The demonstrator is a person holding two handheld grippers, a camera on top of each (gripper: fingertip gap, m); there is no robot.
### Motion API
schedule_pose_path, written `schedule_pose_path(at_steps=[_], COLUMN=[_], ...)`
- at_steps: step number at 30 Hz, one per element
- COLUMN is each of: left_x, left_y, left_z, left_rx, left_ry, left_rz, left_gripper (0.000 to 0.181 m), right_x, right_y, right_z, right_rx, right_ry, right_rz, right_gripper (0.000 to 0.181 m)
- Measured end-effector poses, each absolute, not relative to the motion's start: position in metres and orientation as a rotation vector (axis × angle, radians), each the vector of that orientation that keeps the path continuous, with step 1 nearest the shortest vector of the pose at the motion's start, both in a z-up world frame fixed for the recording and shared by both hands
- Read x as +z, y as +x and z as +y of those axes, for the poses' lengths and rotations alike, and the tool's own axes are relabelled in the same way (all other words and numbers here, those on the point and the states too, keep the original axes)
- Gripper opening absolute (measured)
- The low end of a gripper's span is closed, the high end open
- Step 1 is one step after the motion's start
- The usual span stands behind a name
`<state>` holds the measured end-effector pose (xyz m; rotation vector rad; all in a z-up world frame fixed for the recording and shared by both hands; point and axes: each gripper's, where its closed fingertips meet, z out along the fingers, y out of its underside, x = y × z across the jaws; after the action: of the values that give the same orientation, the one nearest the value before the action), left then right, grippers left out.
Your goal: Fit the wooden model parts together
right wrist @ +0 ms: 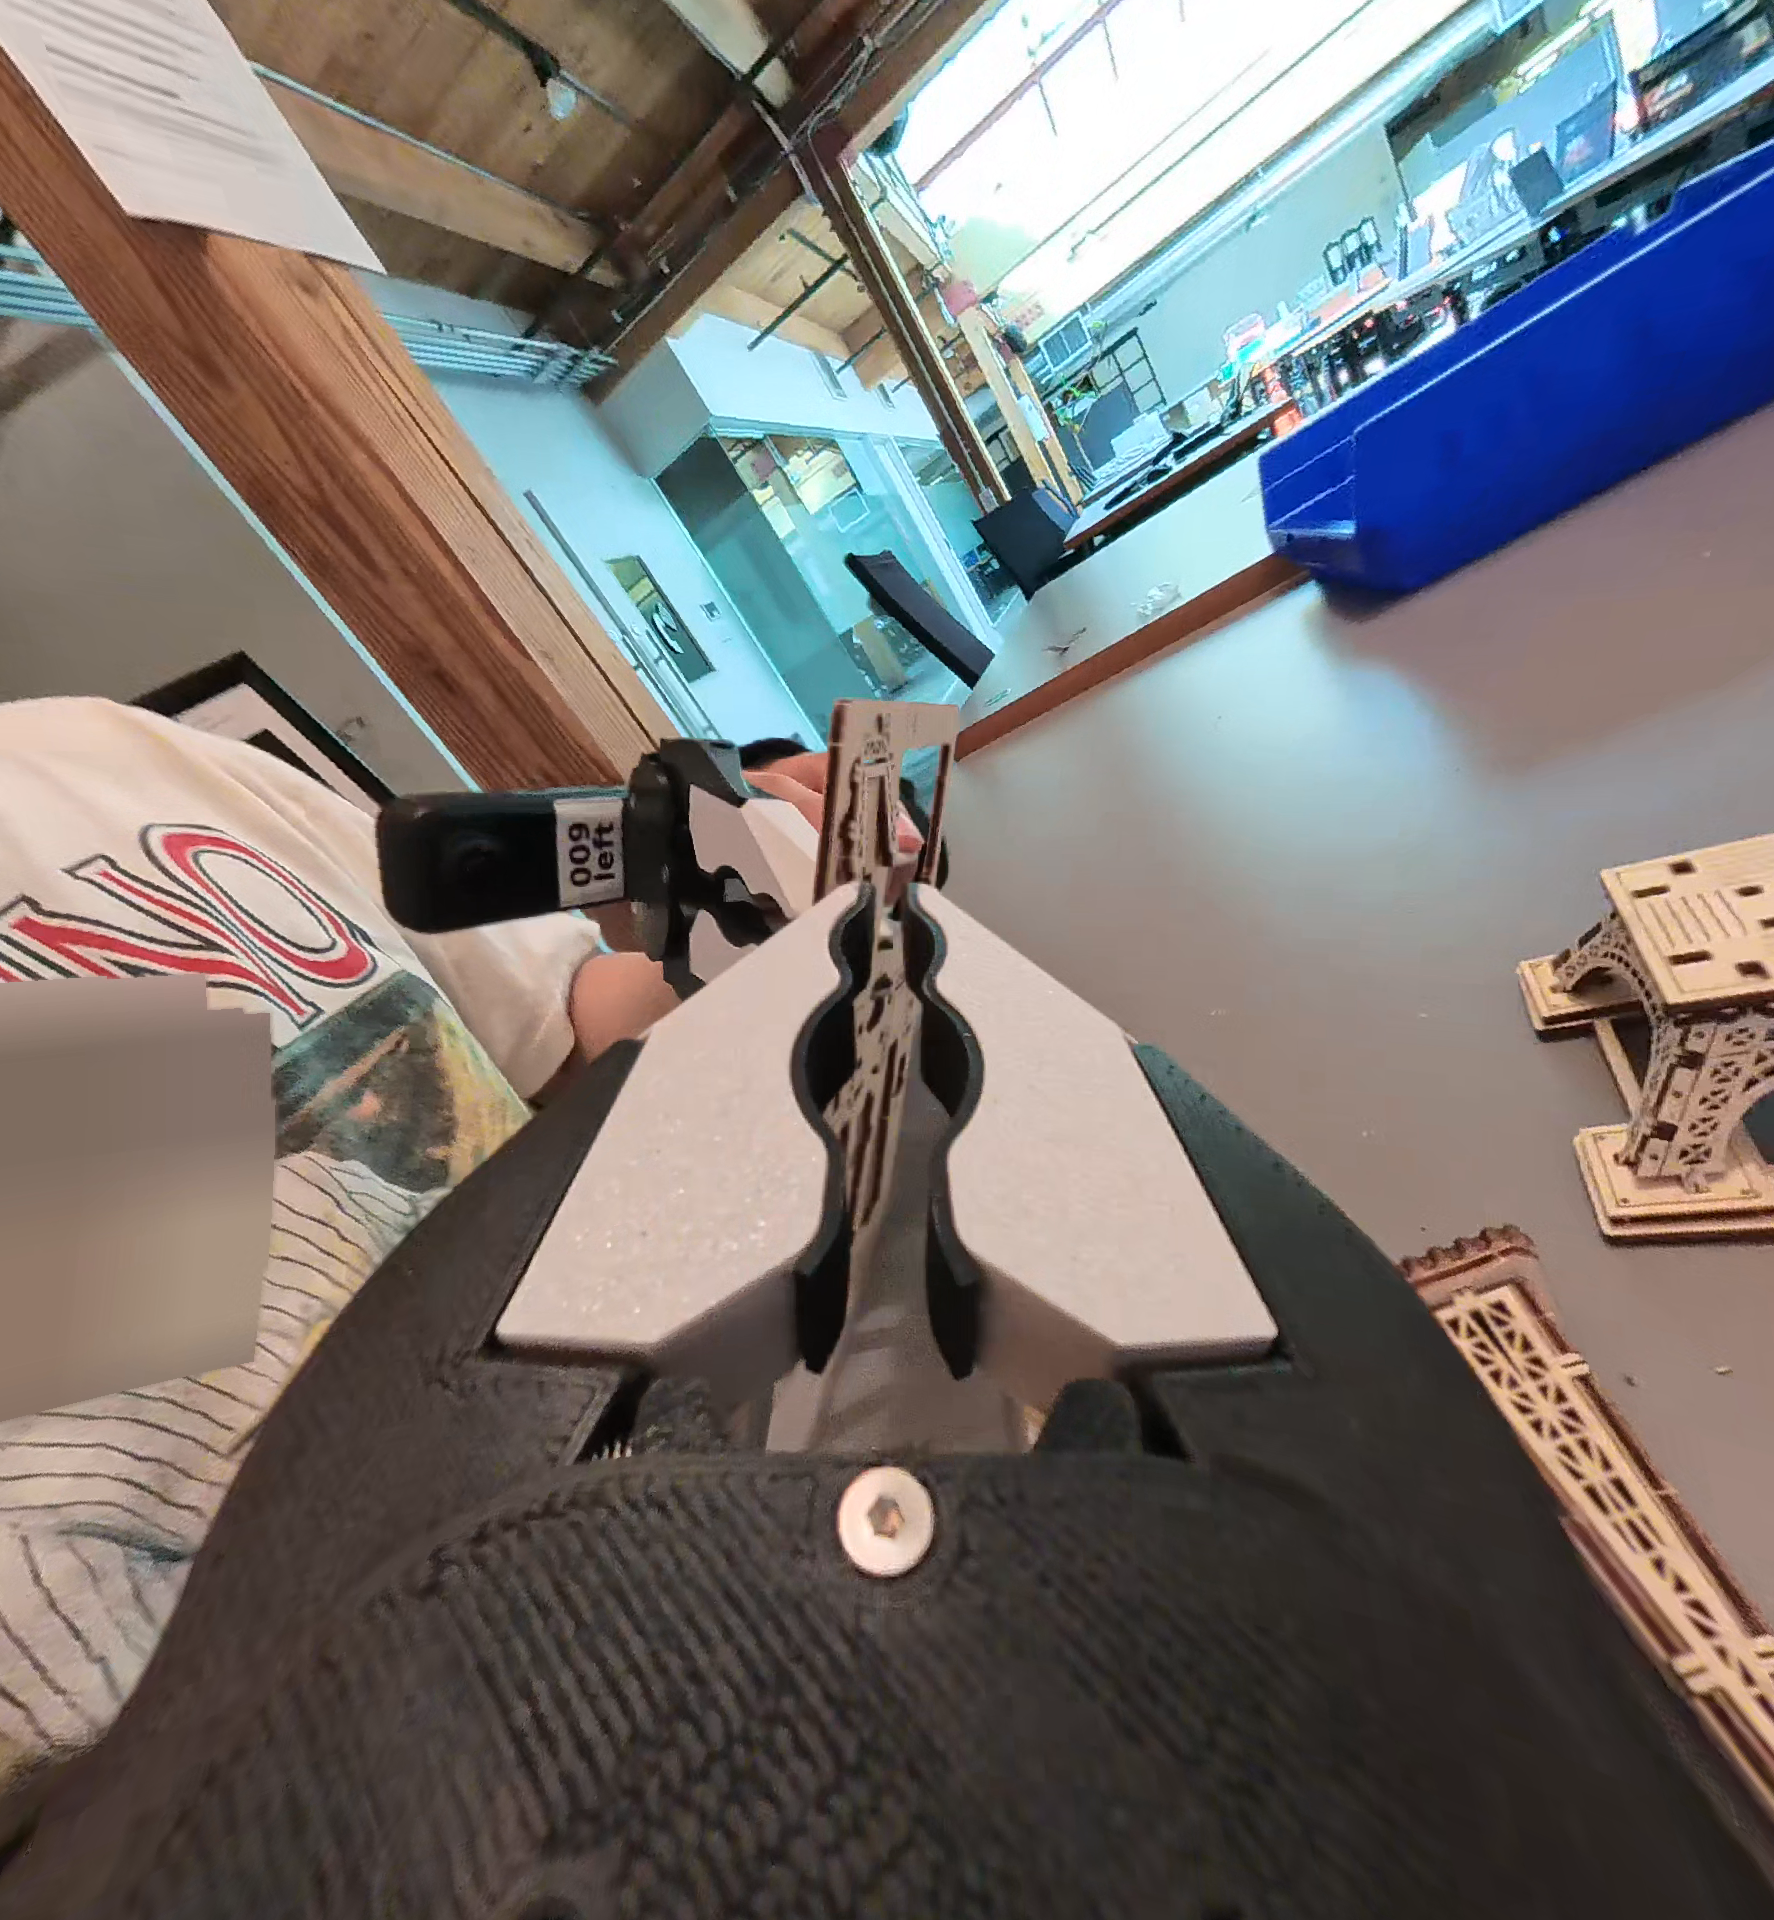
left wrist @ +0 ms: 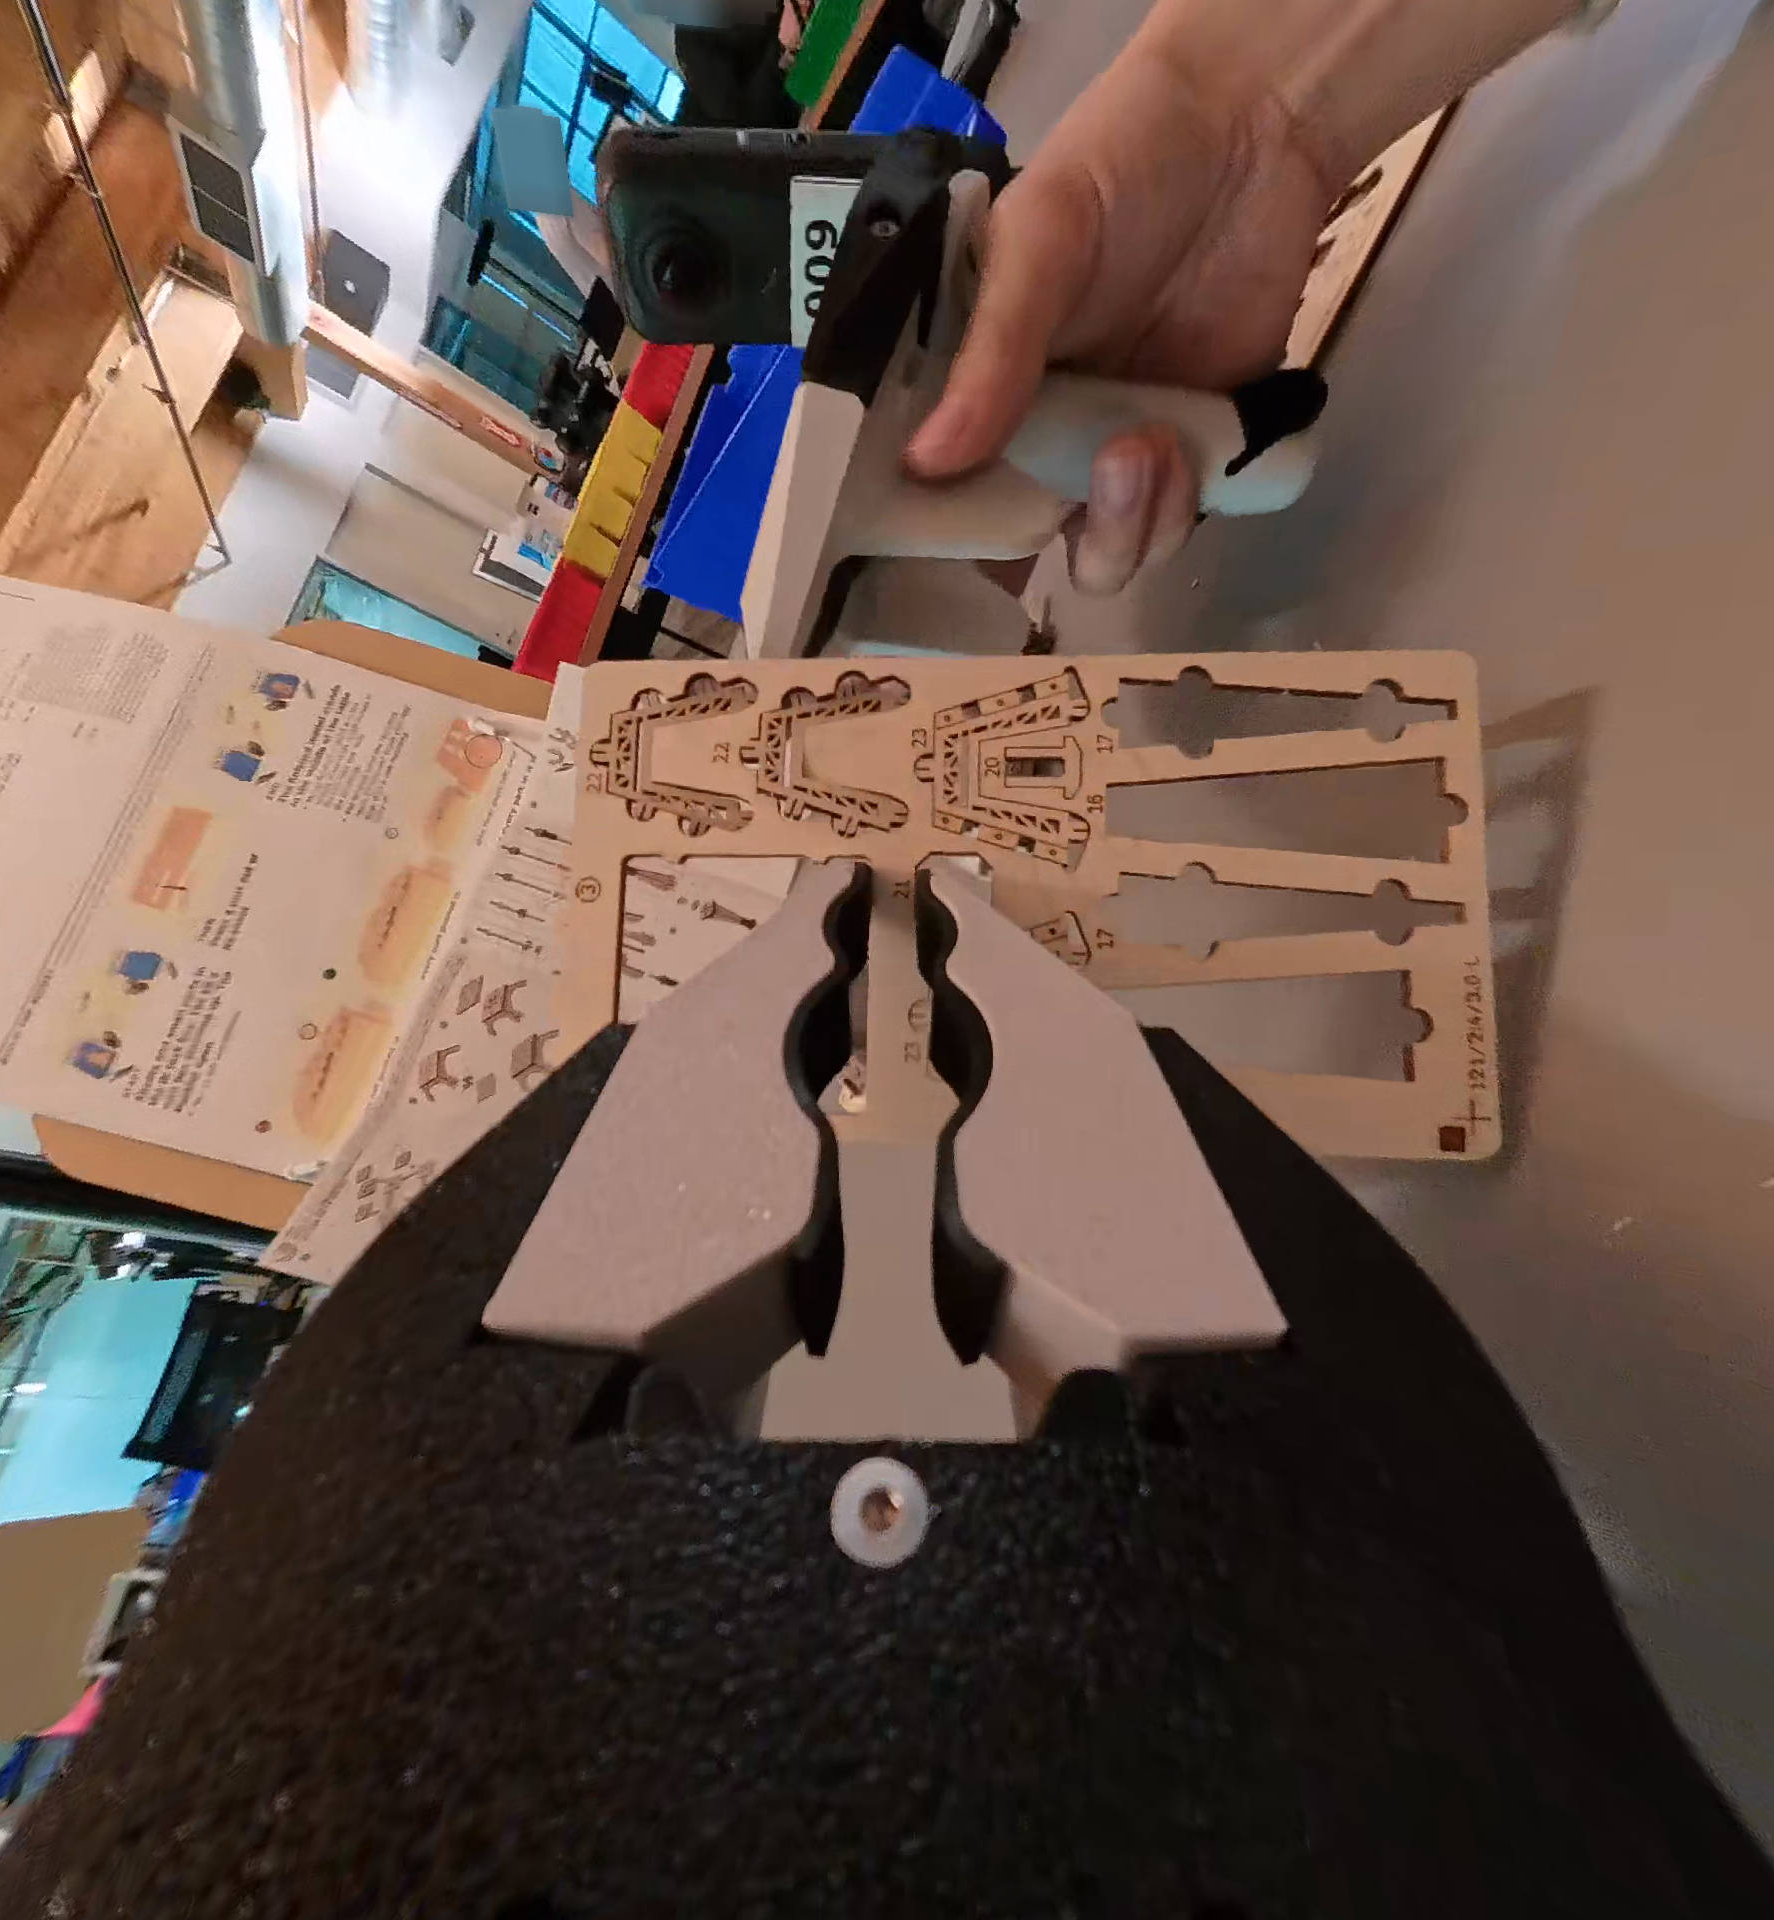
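A thin laser-cut wooden sheet (left wrist: 1278,810) with several cut-out parts and empty holes is held up in the air between my two grippers. My left gripper (left wrist: 893,883) points at its face, and its jaws are closed across a narrow strip in the middle of the sheet. My right gripper (left wrist: 800,623), held by a hand (left wrist: 1153,239), grips the sheet's far edge. In the right wrist view the sheet (right wrist: 888,790) stands edge-on in my shut right gripper (right wrist: 893,904), with the left gripper (right wrist: 789,883) at its left side.
A half-built wooden tower base (right wrist: 1714,1008) and a lattice panel (right wrist: 1589,1475) lie on the grey table (right wrist: 1330,831) to the right. Blue bins (right wrist: 1589,416) stand at the far edge. A paper instruction sheet (left wrist: 187,883) lies beyond the wooden sheet. A person's torso (right wrist: 135,894) is at the left.
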<state>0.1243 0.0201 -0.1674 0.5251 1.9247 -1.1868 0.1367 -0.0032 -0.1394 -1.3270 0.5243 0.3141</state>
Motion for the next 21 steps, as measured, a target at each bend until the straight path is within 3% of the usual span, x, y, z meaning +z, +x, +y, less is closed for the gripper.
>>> schedule_pose_path(at_steps=[11,13,18,21], left_x=[-0.169,-0.170,-0.172,-0.169], left_y=[0.122,0.122,0.125,0.130], left_z=[0.017,0.017,0.015,0.019], left_rx=[-1.255,-1.259,-1.247,-1.283], left_ry=[0.524,0.529,0.495,0.468], left_rz=[1.979,1.986,2.000,2.012], left_gripper=[0.006,0.007,0.006,0.006], right_x=[-0.137,-0.138,-0.146,-0.146], right_y=[0.132,0.134,0.140,0.139], right_z=[0.001,0.002,0.004,-0.001], right_rx=[0.233,0.207,0.121,0.150], right_ry=[-1.343,-1.351,-1.410,-1.429], right_rz=[0.454,0.452,0.484,0.492], right_gripper=[0.010,0.000,0.000,0.011])
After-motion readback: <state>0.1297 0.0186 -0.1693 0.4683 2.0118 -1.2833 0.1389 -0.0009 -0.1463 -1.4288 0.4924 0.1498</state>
